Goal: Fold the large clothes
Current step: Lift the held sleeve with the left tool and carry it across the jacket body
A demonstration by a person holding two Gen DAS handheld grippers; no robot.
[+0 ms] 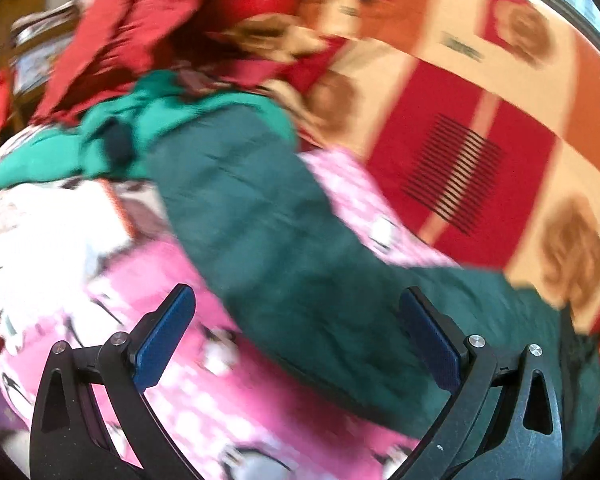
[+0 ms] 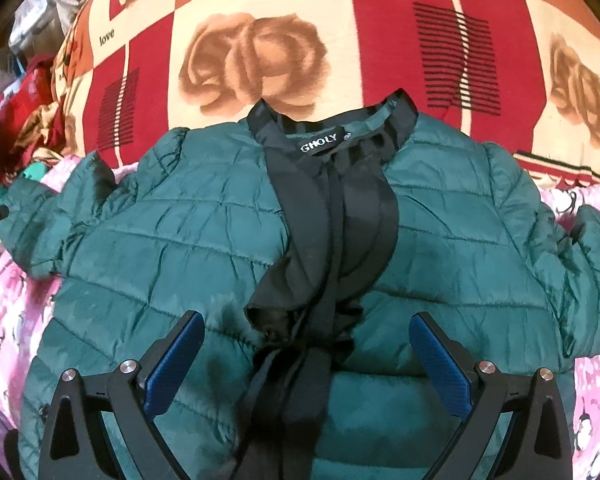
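A dark green quilted jacket point(image 2: 188, 248) lies spread front-up on the bed, its black collar point(image 2: 332, 124) with a white-lettered label pointing away from me. Black lining and ties point(image 2: 324, 240) run down its middle. My right gripper point(image 2: 306, 322) hovers open over the jacket's lower middle, nothing between its blue pads point(image 2: 176, 364). In the blurred left wrist view one green sleeve point(image 1: 260, 216) stretches diagonally across a pink sheet. My left gripper point(image 1: 296, 298) is open just above that sleeve, with nothing held.
A pink patterned sheet point(image 1: 204, 392) covers the near bed. Behind lies a red, cream and orange blanket with rose prints point(image 2: 256, 60). A heap of red and bright green clothes point(image 1: 148, 40) sits at the far left. Shelves or furniture point(image 1: 28, 52) show at the left edge.
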